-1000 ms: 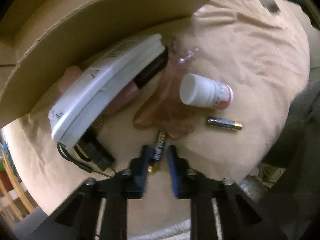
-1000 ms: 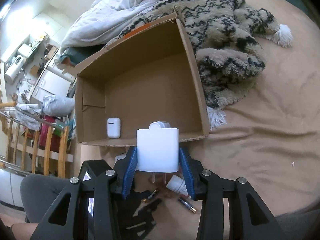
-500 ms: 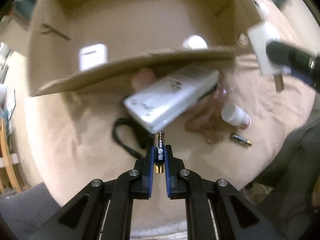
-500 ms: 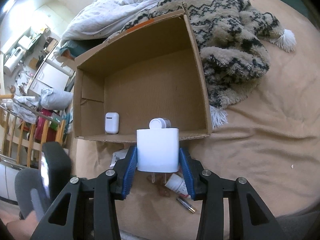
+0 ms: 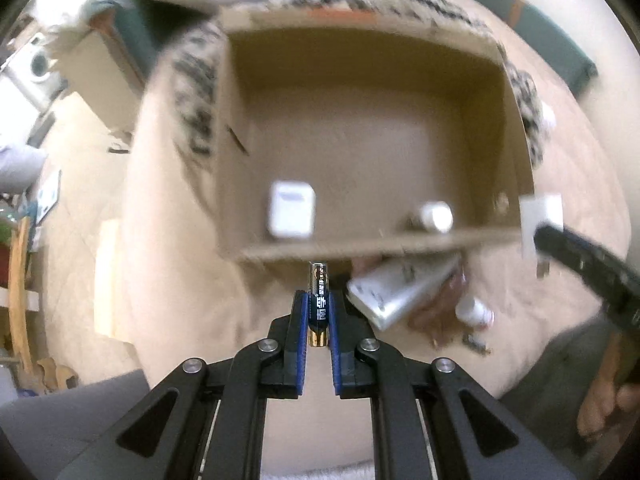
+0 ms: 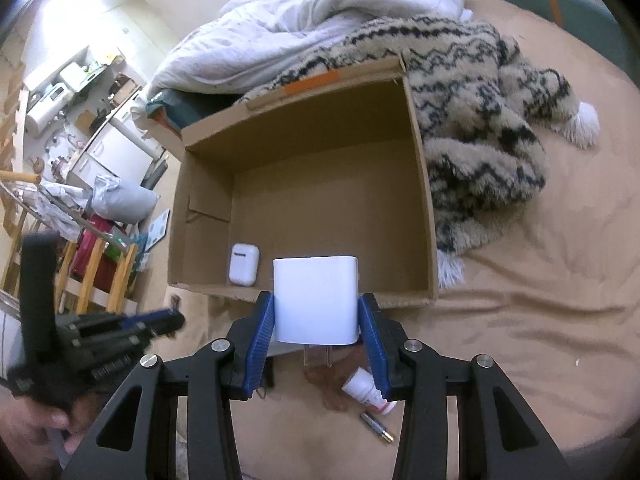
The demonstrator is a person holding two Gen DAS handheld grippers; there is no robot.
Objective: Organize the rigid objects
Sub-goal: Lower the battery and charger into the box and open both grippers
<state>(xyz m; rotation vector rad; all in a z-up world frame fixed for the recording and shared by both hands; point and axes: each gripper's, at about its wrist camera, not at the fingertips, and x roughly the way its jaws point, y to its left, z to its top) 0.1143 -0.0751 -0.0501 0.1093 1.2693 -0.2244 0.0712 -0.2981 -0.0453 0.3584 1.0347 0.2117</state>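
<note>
Left wrist view: the left gripper [image 5: 318, 312] has its fingers [image 5: 300, 320] pinching a battery [image 5: 318, 304] upright, just near of the cardboard box [image 5: 360, 248] on the bed [image 5: 180, 260]. Inside the box lie a white earbud case [image 5: 291, 209] and a small bottle [image 5: 435, 217].

Right wrist view: the right gripper [image 6: 318, 320] has its fingers [image 6: 262, 332] pinching a white charger [image 6: 316, 300] at the box's [image 6: 424, 184] near wall. A pill bottle [image 6: 366, 392] and a second battery [image 6: 378, 426] lie on the bed [image 6: 520, 320] below.
</note>
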